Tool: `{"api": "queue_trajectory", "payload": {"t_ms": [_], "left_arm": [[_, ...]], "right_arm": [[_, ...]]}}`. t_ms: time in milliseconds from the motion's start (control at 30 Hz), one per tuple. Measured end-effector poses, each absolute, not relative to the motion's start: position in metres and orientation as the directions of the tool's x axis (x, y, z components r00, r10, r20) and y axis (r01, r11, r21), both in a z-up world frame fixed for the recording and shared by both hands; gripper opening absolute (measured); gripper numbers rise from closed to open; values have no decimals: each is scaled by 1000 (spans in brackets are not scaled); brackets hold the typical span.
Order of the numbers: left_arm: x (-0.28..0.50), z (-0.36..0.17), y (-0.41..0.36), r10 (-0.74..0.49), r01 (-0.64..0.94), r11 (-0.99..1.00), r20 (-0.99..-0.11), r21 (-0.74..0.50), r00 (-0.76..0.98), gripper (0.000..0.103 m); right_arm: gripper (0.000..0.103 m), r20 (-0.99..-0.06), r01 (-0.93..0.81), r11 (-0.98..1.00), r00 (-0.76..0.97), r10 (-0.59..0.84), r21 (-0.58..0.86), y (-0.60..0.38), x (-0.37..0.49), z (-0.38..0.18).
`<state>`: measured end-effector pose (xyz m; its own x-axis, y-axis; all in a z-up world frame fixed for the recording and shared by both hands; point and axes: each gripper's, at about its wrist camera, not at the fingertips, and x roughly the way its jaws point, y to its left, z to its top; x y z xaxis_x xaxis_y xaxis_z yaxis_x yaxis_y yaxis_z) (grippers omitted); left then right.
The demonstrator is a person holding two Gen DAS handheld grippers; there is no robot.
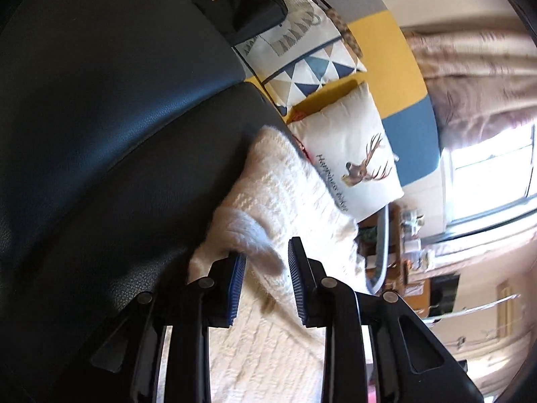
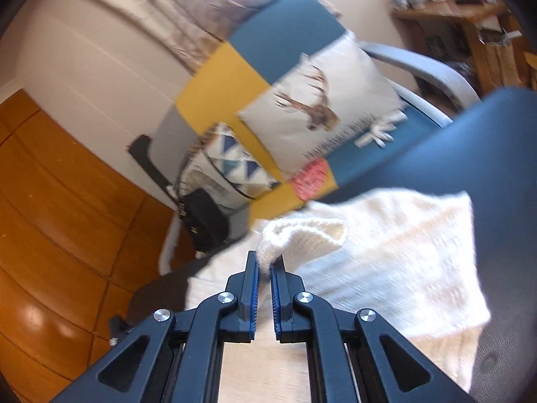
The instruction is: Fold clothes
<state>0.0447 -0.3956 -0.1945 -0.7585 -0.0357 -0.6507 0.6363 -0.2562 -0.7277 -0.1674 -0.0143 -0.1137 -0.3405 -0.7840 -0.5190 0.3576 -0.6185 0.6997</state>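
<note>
While right gripper (image 2: 264,263) pinches the white sweater (image 2: 386,252), left gripper (image 1: 266,252) straddles it unclenched.

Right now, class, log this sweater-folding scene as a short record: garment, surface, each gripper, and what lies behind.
garment: white knit sweater, partly bunched
surface: dark leather seat
right gripper: shut on a ribbed edge of the sweater
left gripper: jaws apart, a fold of sweater between them, pads not clearly pressing on it
behind: deer cushion, triangle-pattern cushion, black bag
background: window with curtain
fold status: not yet flat or finished
</note>
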Motion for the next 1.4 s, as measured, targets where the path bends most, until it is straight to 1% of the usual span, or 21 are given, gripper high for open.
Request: {"api": "queue_trajectory", "payload": {"t_ms": [233, 400, 500, 633, 700, 867, 1067, 1133, 1233, 1267, 1300, 1400], "left_arm": [[43, -199, -386, -26, 658, -316, -687, -683, -726, 28], [40, -197, -383, -30, 663, -347, -699, -663, -715, 28], [38, -193, -382, -33, 661, -370, -702, -653, -711, 28], [32, -189, -379, -17, 646, -396, -698, -652, -716, 28], [31, -192, -380, 2, 645, -387, -700, -659, -714, 28], [33, -199, -385, 58, 630, -333, -682, -701, -729, 28], [42, -207, -395, 83, 618, -238, -650, -749, -755, 29], [45, -209, -395, 73, 606, -202, -629, -769, -774, 29], [53, -204, -397, 14, 581, -175, -592, -795, -806, 29], [56, -197, -395, -18, 574, -199, -583, -794, -812, 27], [57, -189, -393, -48, 573, -232, -579, -786, -814, 23], [52, -172, -385, -112, 611, -334, -614, -717, -781, 21]], "right_arm": [[5, -591, 249, -664, -313, -744, 705, 11, -168, -178], [5, -627, 202, -689, -296, -721, 696, 20, -169, -206], [5, -645, 205, -708, -303, -702, 675, 21, -168, -208], [5, -621, 282, -733, -395, -677, 619, 21, -165, -178], [5, -637, 295, -756, -411, -652, 584, 18, -169, -173], [5, -698, 229, -781, -352, -623, 581, 13, -180, -209], [6, -651, 178, -729, -348, -675, 661, 22, -177, -227], [6, -649, 181, -727, -346, -678, 663, 22, -177, -228], [6, -664, 198, -743, -346, -663, 639, 19, -176, -223], [6, -671, 208, -751, -347, -655, 626, 18, -176, -222], [6, -678, 217, -759, -347, -648, 614, 16, -176, -220], [6, -683, 226, -764, -347, -642, 604, 15, -176, -221]]}}
